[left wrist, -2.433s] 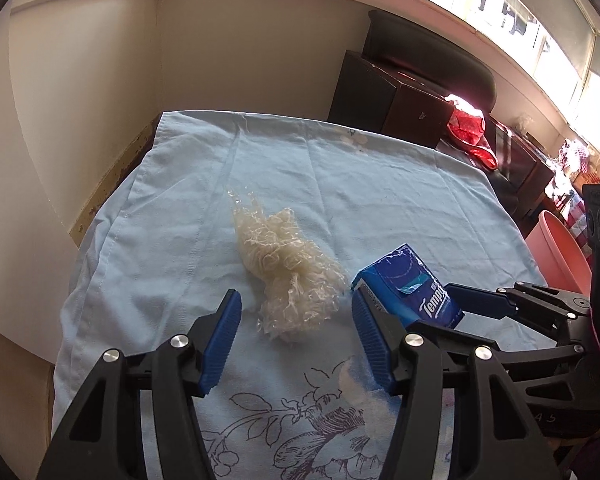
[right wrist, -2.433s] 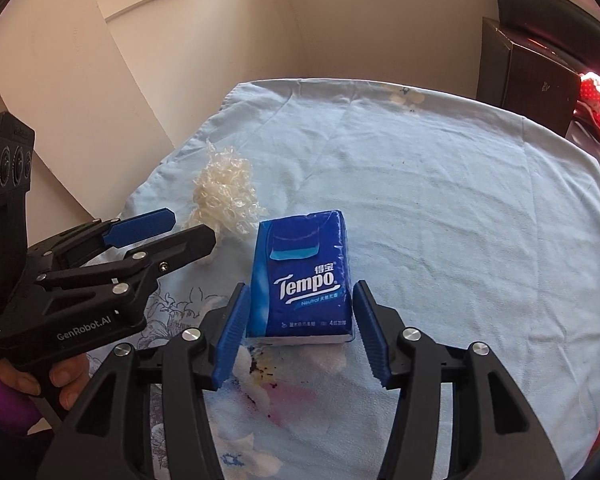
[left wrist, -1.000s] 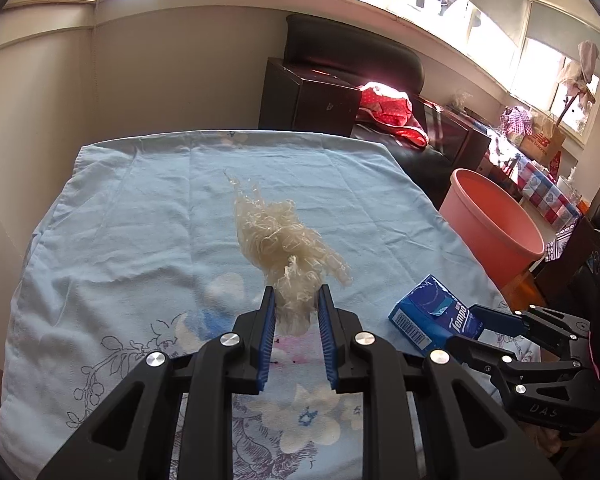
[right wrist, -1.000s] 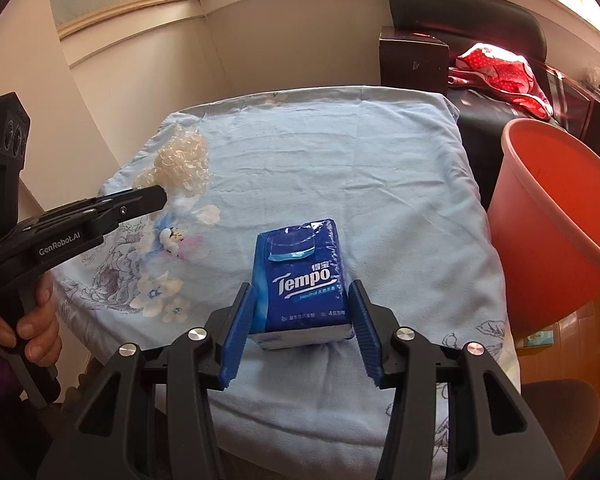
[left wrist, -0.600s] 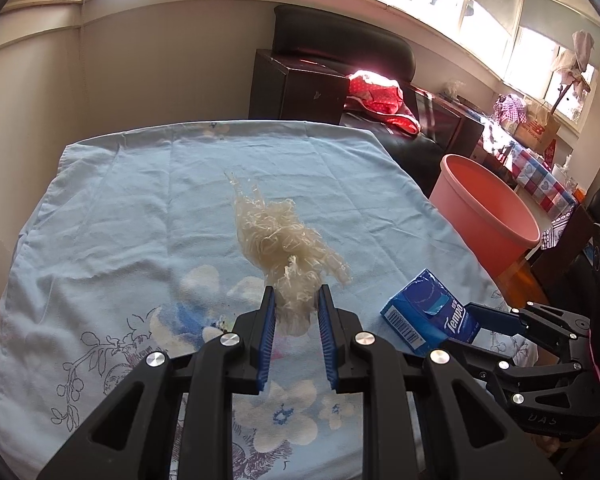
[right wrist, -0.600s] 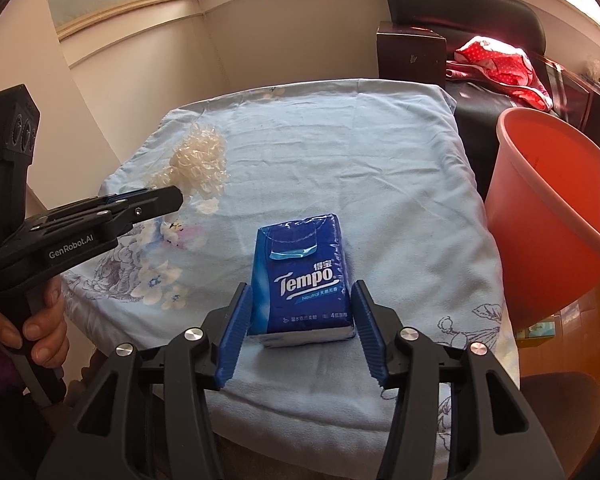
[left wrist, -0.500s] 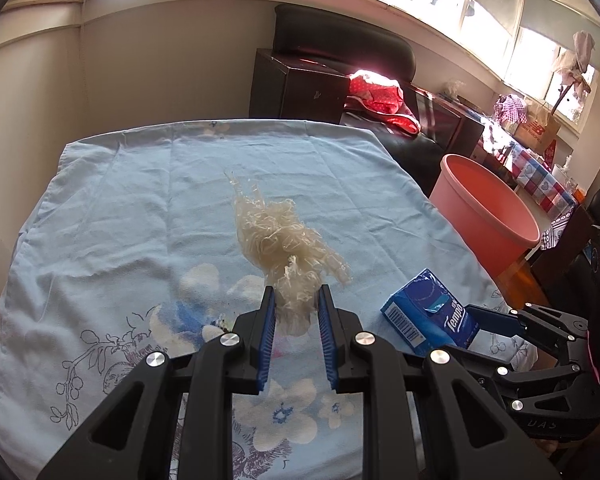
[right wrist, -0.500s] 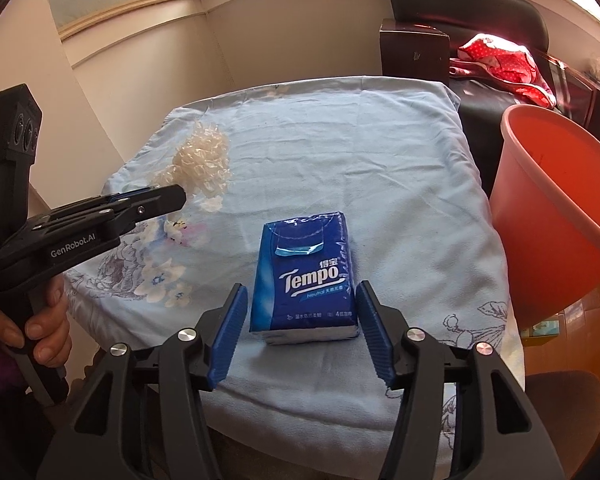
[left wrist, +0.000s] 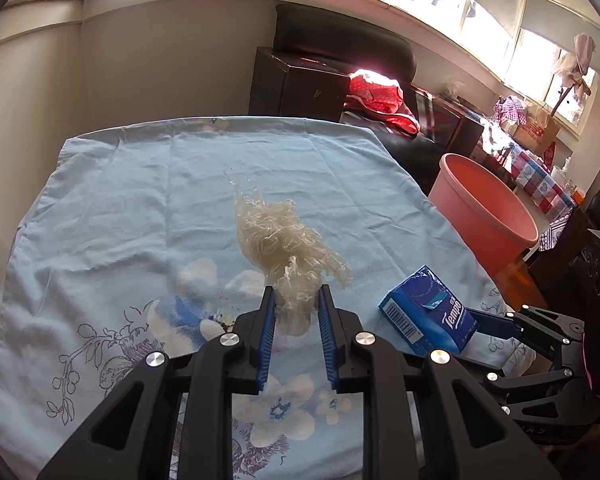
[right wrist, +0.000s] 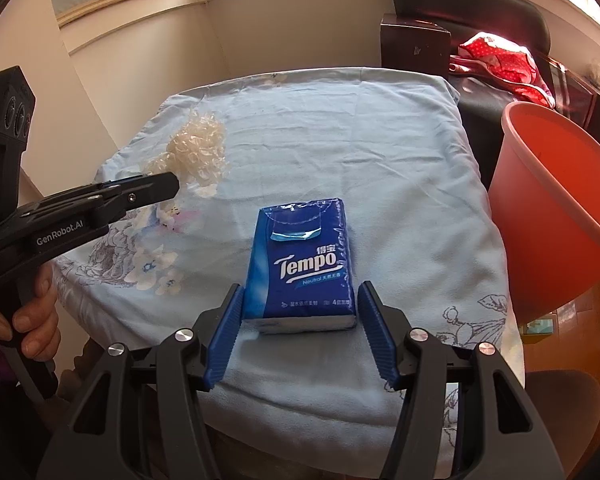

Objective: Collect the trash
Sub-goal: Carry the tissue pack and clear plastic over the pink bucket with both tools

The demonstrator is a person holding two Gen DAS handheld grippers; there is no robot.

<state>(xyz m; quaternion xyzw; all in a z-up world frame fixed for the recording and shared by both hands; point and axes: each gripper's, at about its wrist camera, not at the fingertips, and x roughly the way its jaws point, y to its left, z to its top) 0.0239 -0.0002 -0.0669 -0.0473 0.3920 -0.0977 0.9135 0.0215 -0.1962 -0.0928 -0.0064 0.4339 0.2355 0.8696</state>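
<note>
A crumpled wad of clear plastic (left wrist: 276,232) lies on the light blue flowered tablecloth (left wrist: 120,200). My left gripper (left wrist: 296,300) is shut on the wad's near end. The right wrist view shows the same wad (right wrist: 198,148) at the tip of the left gripper (right wrist: 168,186). A blue Tempo tissue pack (right wrist: 302,264) lies flat on the cloth near the table's front right corner. My right gripper (right wrist: 300,290) stands open around its near end, with a gap at the right pad. In the left wrist view the pack (left wrist: 428,312) sits just ahead of the right gripper's fingers (left wrist: 496,326).
An orange-pink plastic bucket (right wrist: 556,208) stands on the floor beside the table's right edge, also in the left wrist view (left wrist: 488,204). Dark furniture with a red cloth (left wrist: 376,96) is behind the table. A person's hand (right wrist: 32,320) holds the left gripper's handle.
My left gripper closed on the plastic wad and has kept it. Both grippers drew back toward the near edge; the right jaws then widened, leaving the tissue pack lying on the cloth.
</note>
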